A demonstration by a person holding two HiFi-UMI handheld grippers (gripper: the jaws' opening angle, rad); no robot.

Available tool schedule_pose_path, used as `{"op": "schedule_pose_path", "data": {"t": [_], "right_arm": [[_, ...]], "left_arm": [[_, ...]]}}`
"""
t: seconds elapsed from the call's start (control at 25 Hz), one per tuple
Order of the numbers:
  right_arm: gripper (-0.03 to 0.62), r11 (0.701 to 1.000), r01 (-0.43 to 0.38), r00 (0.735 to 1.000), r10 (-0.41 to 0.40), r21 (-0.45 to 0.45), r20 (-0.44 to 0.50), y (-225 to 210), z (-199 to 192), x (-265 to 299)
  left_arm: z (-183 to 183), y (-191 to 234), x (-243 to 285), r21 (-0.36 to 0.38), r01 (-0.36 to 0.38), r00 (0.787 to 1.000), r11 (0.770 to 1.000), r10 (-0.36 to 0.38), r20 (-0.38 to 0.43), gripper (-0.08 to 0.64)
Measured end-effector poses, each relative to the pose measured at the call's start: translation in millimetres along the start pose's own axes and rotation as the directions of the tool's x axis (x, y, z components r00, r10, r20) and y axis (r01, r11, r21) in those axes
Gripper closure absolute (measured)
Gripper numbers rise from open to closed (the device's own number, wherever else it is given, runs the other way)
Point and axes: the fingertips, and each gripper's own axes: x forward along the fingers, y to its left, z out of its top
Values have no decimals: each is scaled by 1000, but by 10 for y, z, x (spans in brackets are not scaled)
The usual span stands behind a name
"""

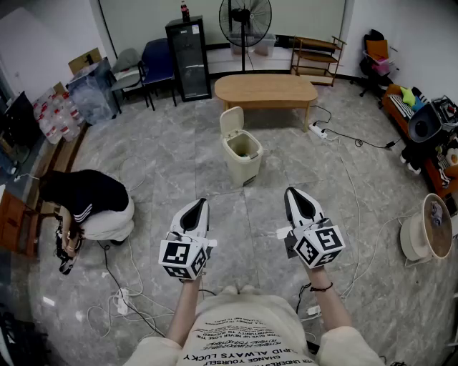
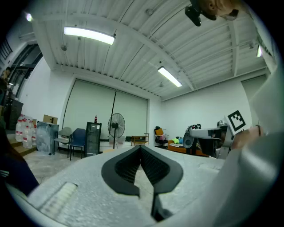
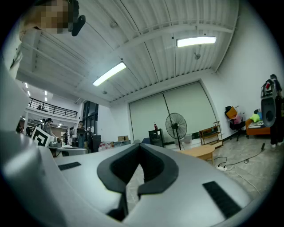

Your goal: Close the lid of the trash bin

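Observation:
A cream trash bin [image 1: 243, 156] stands on the grey floor in front of the wooden table, its lid [image 1: 231, 121] tipped up and open. In the head view my left gripper [image 1: 200, 204] and right gripper [image 1: 290, 191] are held side by side, well short of the bin, both pointing toward it. Both are shut with nothing between the jaws. In the left gripper view the left gripper [image 2: 140, 146] shows closed tips, and the right gripper [image 3: 138, 146] looks the same in its own view. The bin is hidden in both gripper views.
A low wooden table [image 1: 265, 89] stands behind the bin, with a black cabinet [image 1: 188, 58] and a fan [image 1: 245, 18] beyond. A person [image 1: 89, 204] crouches at the left. Cables [image 1: 118, 297] trail over the floor near my feet, and a power strip [image 1: 318, 131] lies by the table.

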Motion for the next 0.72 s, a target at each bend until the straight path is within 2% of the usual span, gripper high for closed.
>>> {"op": "schedule_pose_path", "data": {"t": [0.16, 0.36, 0.72], "right_arm": [[588, 1000, -15, 1000, 14, -16, -14, -4, -17, -54], [588, 999, -53, 999, 53, 10, 9, -37, 29, -74], [588, 998, -51, 999, 51, 22, -1, -211, -64, -115]], "left_arm": [[-18, -60, 2, -3, -1, 1000, 1000, 1, 1, 537], [33, -108, 70, 0, 4, 1000, 1000, -4, 7, 537], [12, -223, 209, 20, 9, 1000, 1000, -9, -1, 537]]}}
